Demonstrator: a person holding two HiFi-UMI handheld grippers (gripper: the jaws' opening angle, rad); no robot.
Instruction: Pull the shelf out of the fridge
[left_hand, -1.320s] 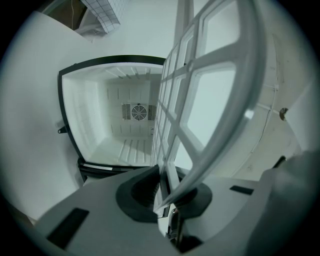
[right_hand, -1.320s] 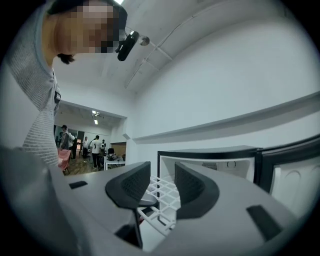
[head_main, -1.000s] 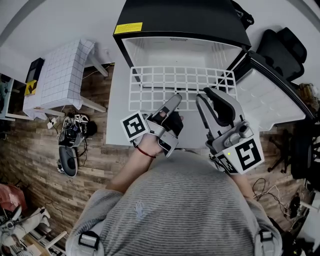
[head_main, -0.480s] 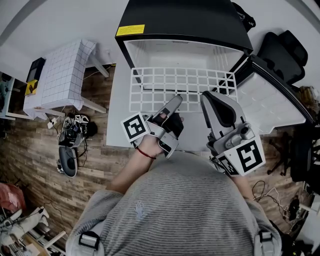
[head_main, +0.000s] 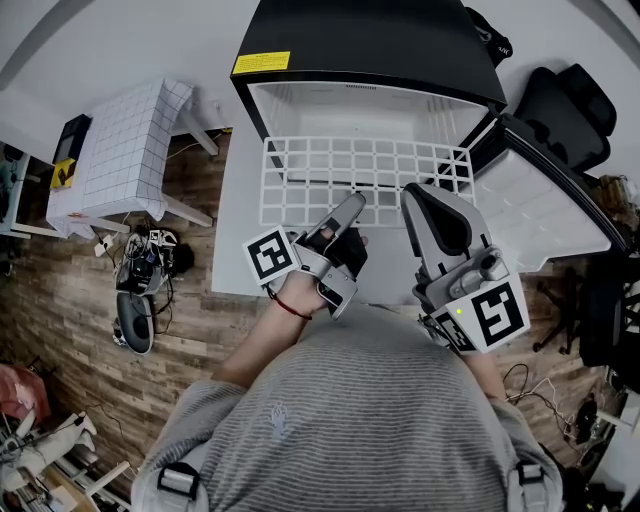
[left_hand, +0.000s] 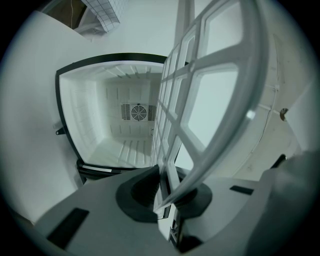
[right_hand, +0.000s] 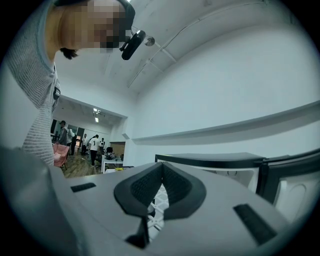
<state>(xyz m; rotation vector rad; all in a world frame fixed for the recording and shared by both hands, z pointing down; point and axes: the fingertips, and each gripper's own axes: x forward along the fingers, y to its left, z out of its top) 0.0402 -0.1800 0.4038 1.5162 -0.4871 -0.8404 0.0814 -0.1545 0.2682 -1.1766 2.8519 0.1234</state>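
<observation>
Clamped nearly closed on the front bar of the white wire-grid shelf (head_main: 330, 165), the left gripper (head_main: 354, 200) holds it where it juts partly out of the open black-cased mini fridge (head_main: 370, 40) toward the person. The right gripper (head_main: 412, 190) hangs level at the same front edge just beside the left one, its jaws pressed together with no bar visibly pinched and the grid showing behind the pads. The fridge's white-lined door (head_main: 545, 205) stands swung open close by the shelf's right corner, a white platform (head_main: 235, 230) lies beneath, and a small table with a white checked cloth (head_main: 120, 150) sits well apart at the left.
</observation>
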